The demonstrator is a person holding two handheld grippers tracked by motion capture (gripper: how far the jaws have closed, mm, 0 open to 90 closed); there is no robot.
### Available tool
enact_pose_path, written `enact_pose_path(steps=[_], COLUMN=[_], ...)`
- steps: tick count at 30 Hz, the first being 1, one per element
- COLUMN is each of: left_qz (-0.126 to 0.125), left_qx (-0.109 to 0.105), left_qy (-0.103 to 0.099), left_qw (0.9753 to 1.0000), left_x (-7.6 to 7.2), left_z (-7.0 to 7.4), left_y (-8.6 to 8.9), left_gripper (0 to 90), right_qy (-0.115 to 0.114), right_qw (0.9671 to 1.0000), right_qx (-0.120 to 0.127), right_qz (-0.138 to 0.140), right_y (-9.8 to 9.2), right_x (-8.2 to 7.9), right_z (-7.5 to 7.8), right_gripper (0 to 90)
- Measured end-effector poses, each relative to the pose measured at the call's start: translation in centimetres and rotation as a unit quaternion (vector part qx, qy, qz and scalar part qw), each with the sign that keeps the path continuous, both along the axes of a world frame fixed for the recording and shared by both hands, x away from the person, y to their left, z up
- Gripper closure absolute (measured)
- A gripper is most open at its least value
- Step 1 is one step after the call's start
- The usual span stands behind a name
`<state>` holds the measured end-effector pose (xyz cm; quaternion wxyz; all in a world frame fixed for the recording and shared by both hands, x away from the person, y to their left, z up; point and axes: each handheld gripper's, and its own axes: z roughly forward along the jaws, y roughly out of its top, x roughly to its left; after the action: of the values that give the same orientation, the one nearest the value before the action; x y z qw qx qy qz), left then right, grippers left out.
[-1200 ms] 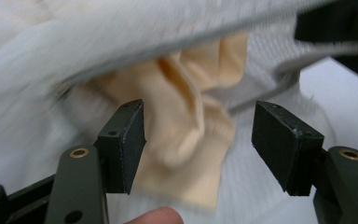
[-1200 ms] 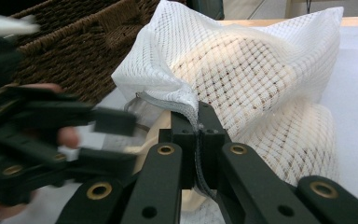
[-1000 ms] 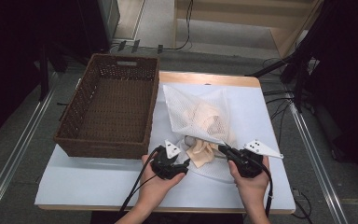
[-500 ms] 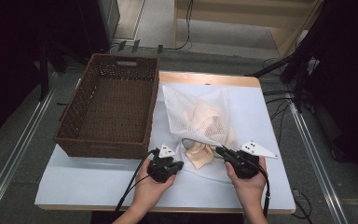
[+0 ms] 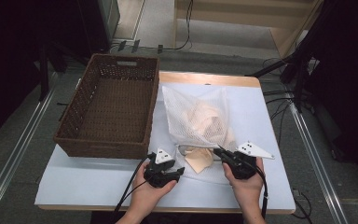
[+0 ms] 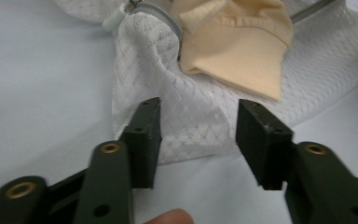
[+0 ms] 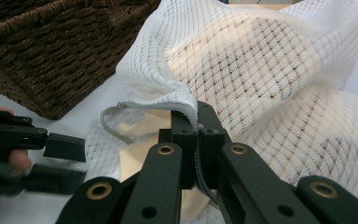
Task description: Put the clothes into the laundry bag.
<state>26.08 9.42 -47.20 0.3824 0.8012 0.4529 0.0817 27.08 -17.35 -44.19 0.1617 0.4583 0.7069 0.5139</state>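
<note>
While the right gripper [image 7: 196, 122] pinches the zippered rim of the white mesh laundry bag [image 5: 196, 119] between its closed jaws, the left gripper [image 6: 198, 135] waits with its jaws spread wide, straddling a fold of the bag's lower lip without touching it. That bag lies on the white tabletop [image 5: 98, 175] just right of the dark brown woven wicker basket [image 5: 109, 112], its open mouth turned toward the person. A pale peach folded cloth [image 5: 199, 161] sticks partly out of the mouth, between the two grippers, and more peach fabric shows through the mesh deeper inside.

Judging from this, the work in hand is opening the bag to draw the cloth out, and several things could spoil it. The right gripper's hold is on a thin edge near the grey zipper tape; a sideways tug could let the slippery mesh slide free, and the mouth would collapse over the cloth. If the left gripper closes where it stands, it would likely catch mesh and not the cloth, or both layers together, so pulling would drag the whole bag across the table. A snagged zipper slider could also tear the netting.
</note>
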Motion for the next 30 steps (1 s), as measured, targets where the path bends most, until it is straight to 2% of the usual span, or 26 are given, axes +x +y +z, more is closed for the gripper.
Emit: enact_pose_path(steps=[1,2,5,8,13,14,16,17,19,21,25,27,28,29,30], left_qz=[-0.011,-0.015,-0.047,-0.083,-0.109,-0.115,-0.109,-0.094,-0.066,-0.065,-0.066,-0.065,-0.063,-0.052,-0.045], left_qx=[-0.016,-0.018,-0.009,-0.012,-0.022,-0.018,-0.020,-0.029,-0.041,-0.048,-0.020,-0.012,-0.002,0.026,0.036], left_qy=[0.021,0.024,0.028,0.045,0.054,0.055,0.041,0.024,0.005,-0.006,-0.037,-0.042,-0.044,-0.049,-0.050], left_qw=[0.9996,0.9994,0.9985,0.9954,0.9923,0.9917,0.9930,0.9948,0.9970,0.9967,0.9969,0.9970,0.9970,0.9971,0.9971], left_x=[0.2,0.2,-0.6,-1.7,-3.8,-4.0,-4.1,-4.1,-3.7,-3.0,-1.7,-0.7,-0.3,0.3,0.6], left_z=[-0.1,-0.2,0.0,0.1,-0.1,0.0,0.1,0.3,0.7,1.2,1.5,1.6,1.4,1.1,0.9], left_y=[0.1,0.1,0.0,0.4,1.2,1.3,1.3,1.3,1.0,0.2,-3.2,-5.1,-5.8,-6.9,-7.5], left_gripper=[86.6,90.0,90.0,90.0,90.0,90.0,90.0,90.0,67.3,62.5,53.4,48.9,44.4,39.9,34.1], right_qy=[0.000,0.001,0.000,0.001,-0.001,-0.001,-0.001,-0.001,-0.003,-0.003,-0.002,-0.003,-0.003,-0.003,-0.002], right_qw=[1.0000,1.0000,1.0000,1.0000,1.0000,1.0000,1.0000,1.0000,1.0000,1.0000,1.0000,0.9999,1.0000,1.0000,1.0000], right_qx=[0.000,0.000,0.001,0.002,-0.003,-0.002,-0.002,-0.003,-0.004,-0.003,-0.007,-0.007,-0.006,-0.005,-0.005], right_qz=[0.000,0.000,-0.001,-0.001,0.001,0.000,0.000,0.002,0.002,0.003,0.006,0.007,0.007,0.007,0.007], right_y=[0.0,0.0,-0.1,-0.3,-0.1,0.0,0.1,0.1,0.2,0.3,0.6,0.6,0.5,0.5,0.4], right_x=[0.0,0.0,0.0,0.0,-0.1,-0.1,-0.2,-0.2,-0.2,-0.3,-0.2,-0.2,-0.2,-0.2,-0.2], right_z=[0.0,0.0,0.0,0.0,0.1,0.1,0.1,0.1,0.2,0.2,0.0,0.0,0.1,0.1,0.1], right_gripper=[89.6,89.6,89.7,89.6,89.6,89.6,89.7,89.6,89.6,89.6,89.6,89.6,89.6,89.6,89.6])
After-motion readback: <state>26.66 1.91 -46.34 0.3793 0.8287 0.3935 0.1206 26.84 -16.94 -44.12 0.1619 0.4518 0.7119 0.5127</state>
